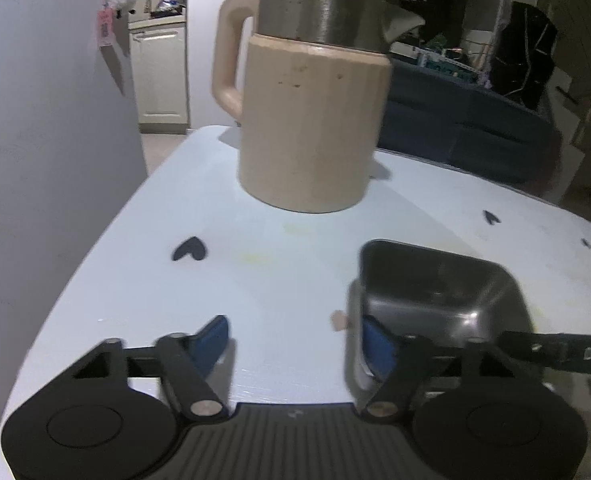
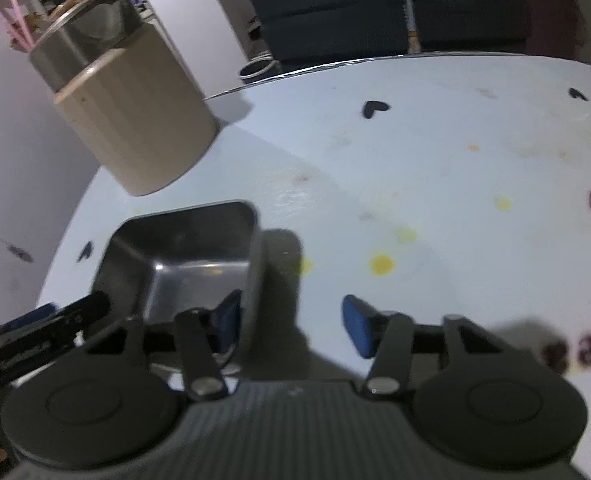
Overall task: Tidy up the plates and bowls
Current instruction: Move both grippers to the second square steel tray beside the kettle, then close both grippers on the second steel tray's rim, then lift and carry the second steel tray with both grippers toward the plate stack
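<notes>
Left gripper [image 1: 295, 338]: jaws spread wide, one blue pad inside the square metal bowl [image 1: 443, 300], the other outside its wall, not clamped. Right gripper [image 2: 293, 320]: likewise spread, straddling the bowl's opposite wall. Bowl rests on the white table [image 1: 255, 280], near its left edge. Beyond it, toward the far left corner, a beige kettle [image 1: 315, 120] stands upright.
</notes>
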Motion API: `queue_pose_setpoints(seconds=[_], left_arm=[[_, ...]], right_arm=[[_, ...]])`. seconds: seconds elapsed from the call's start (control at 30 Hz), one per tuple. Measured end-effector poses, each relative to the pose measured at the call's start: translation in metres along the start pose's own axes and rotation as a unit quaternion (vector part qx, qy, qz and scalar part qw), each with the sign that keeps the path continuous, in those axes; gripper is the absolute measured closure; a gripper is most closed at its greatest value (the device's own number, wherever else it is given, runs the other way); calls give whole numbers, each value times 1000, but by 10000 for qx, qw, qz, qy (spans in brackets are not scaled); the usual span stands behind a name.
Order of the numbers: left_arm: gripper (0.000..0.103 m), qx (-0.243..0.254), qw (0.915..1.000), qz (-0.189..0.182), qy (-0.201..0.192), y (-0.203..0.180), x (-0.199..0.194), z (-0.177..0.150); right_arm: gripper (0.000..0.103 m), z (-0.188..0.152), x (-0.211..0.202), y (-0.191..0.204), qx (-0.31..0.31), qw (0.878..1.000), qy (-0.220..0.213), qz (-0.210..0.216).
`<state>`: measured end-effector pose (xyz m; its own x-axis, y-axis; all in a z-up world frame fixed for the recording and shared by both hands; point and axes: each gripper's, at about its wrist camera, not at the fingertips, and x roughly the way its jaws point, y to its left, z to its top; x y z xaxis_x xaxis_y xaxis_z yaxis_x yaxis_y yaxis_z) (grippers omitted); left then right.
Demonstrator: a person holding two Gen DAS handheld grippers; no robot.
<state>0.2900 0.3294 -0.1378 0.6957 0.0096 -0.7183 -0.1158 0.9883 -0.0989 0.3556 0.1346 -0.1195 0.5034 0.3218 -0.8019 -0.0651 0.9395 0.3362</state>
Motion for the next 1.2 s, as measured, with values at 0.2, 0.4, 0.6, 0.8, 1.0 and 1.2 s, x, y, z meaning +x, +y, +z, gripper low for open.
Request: queue_pose_setpoints(seconds=[0.2, 0.4, 0.6, 0.8, 1.0, 1.2], left_arm=[[64, 65, 9996, -247, 74, -10, -3, 0], [92, 146, 9988, -454, 141, -20, -6, -1], [100, 121, 9987, -493, -77, -28, -20, 2], [100, 132, 9976, -600, -319, -41, -43, 4], [100, 217, 9946, -844, -560, -61, -76, 5], [98, 374, 9905, -1087, -756, -85, -108, -1]], right_arm=[[88, -1, -5, 7, -191, 9993, 46, 319], [90, -1, -8, 4, -118, 9989, 73, 450], [91, 2, -11, 4, -74, 9987, 19, 498], [92, 6, -28, 0, -113, 9982, -151, 565], [93, 7, -59, -10, -146, 9975, -311, 616], [93, 6, -100, -26, -235, 9962, -518, 665]])
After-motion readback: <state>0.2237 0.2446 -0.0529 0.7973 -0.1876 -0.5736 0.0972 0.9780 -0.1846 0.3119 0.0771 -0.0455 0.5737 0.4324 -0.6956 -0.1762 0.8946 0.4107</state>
